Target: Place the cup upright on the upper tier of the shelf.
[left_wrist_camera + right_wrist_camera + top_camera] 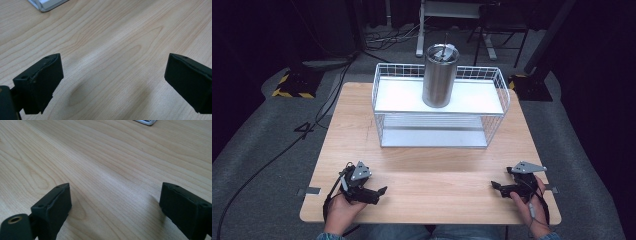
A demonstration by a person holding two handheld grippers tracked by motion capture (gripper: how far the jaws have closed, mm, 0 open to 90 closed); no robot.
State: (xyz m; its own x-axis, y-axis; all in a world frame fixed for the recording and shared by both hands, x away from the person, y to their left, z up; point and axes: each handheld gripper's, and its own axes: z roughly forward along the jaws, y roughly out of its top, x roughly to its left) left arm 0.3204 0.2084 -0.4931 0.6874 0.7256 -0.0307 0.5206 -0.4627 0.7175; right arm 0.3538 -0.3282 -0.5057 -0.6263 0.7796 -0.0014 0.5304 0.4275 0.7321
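A steel tumbler [440,75] with a lid and a straw stands upright on the top shelf of a white wire rack [387,92] at the far middle of the wooden table [427,170]. My left gripper [379,192] rests low at the table's front left, held by a hand, open with only bare wood between its jaws [112,77]. My right gripper [495,187] sits at the front right, also open over bare wood [115,202]. Both point inward, well short of the rack.
The rack has a lower shelf [432,136] under the top one. A corner of the rack base [46,5] shows in the left gripper view and another corner [147,122] in the right gripper view. Cables and stands lie on the floor [262,145] beyond.
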